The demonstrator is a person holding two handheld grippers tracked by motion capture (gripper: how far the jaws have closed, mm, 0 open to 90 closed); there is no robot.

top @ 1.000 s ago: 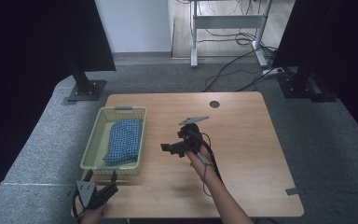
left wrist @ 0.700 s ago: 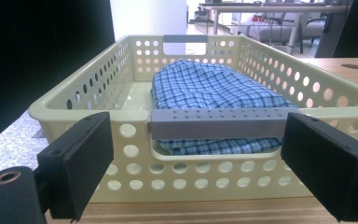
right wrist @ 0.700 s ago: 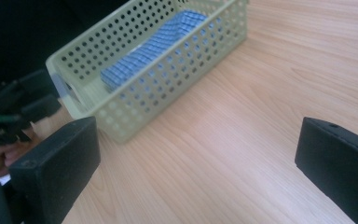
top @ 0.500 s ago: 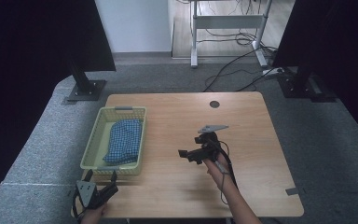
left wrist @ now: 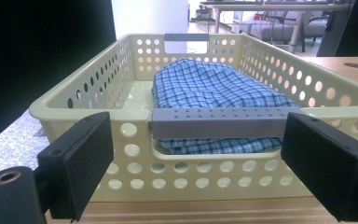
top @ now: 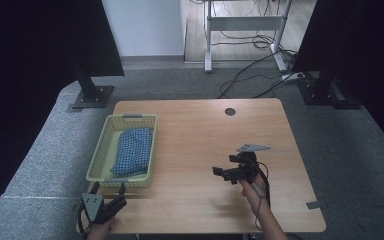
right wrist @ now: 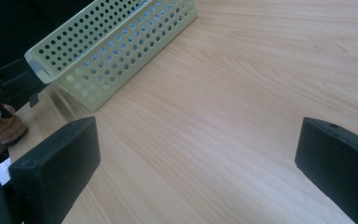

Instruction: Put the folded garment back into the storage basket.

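A pale yellow perforated basket (top: pixel 98 159) stands on the left side of the wooden table (top: pixel 195 130). Folded inside it lies a blue checked cloth (top: pixel 132 150) (left wrist: pixel 214 86). My left gripper (top: pixel 108 194) (left wrist: pixel 196 163) hovers open just in front of the basket's near wall (left wrist: pixel 121 158), facing its grey handle (left wrist: pixel 219 123). My right gripper (top: pixel 222 173) (right wrist: pixel 198 172) is open over bare table at the right, jaws wide apart with nothing between them, pointing left toward the basket (right wrist: pixel 116 46).
A round cable hole (top: pixel 230 111) sits near the table's far edge. Grey carpet surrounds the table, with black stand bases (top: pixel 92 95) at the back left and back right, and loose cables (top: pixel 260 75) on the floor behind.
My right gripper has drawn back toward the near right part of the table, away from the basket. The left gripper has stayed where it was.
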